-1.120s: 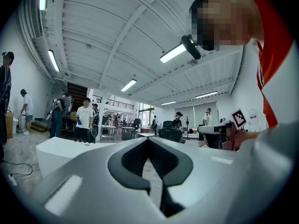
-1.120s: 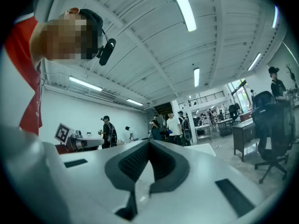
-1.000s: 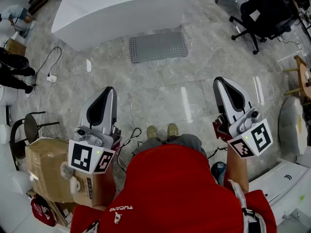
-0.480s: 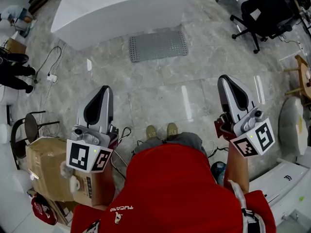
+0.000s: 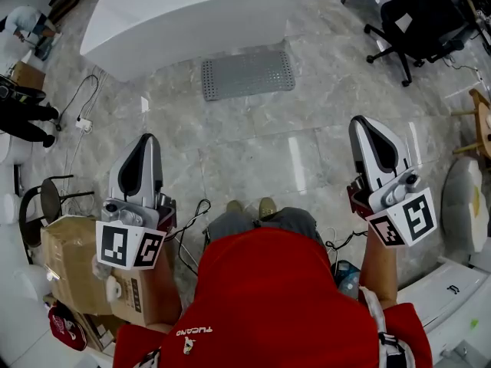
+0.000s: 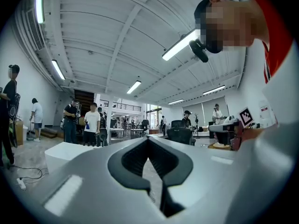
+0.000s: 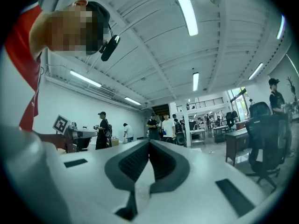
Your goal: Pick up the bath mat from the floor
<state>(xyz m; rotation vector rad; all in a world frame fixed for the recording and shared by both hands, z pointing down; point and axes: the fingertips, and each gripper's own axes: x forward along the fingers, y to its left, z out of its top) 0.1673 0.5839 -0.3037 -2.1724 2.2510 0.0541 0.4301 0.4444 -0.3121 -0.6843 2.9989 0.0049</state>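
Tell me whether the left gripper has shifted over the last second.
Yes. In the head view the left gripper has slid leftward, farther from the bath mat, nearer the cardboard box.

We see bare floor [image 5: 253, 152] open ahead up to the bath mat [image 5: 247, 73]; white counter [image 5: 184, 14] blocks just beyond it; cardboard box [image 5: 65, 259] crowds left; office chair [image 5: 418, 21] far right.
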